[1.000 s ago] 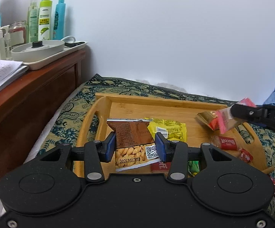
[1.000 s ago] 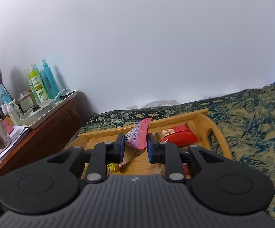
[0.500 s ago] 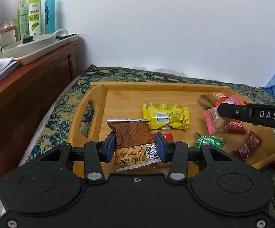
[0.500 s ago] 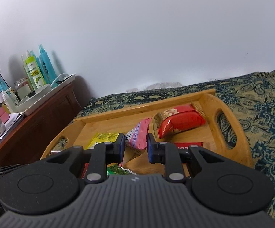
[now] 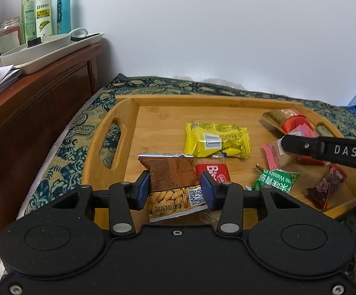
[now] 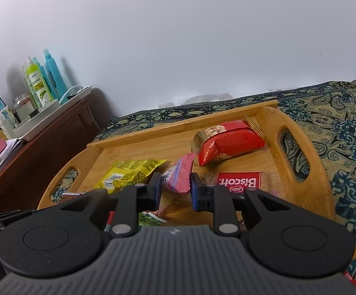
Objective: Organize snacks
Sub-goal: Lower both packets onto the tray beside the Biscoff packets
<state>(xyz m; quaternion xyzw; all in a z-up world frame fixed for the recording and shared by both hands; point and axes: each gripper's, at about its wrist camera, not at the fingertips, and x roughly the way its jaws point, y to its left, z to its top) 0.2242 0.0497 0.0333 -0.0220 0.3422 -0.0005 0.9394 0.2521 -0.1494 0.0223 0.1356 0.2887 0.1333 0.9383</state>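
The left gripper [image 5: 175, 191] pinches a brown nut packet [image 5: 171, 180] above the near edge of the wooden tray [image 5: 153, 115]. The right gripper [image 6: 174, 190] pinches a pink packet [image 6: 178, 175] above the tray's middle, likely for sorting among snacks there.

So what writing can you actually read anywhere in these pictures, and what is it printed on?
"20241027K10": brown peanut packet in the left gripper.
"Biscoff": red packet on the wooden tray.
"Wasabi": green packet.
"DAS": right gripper finger.
Bottle labels and the pink packet: too small.
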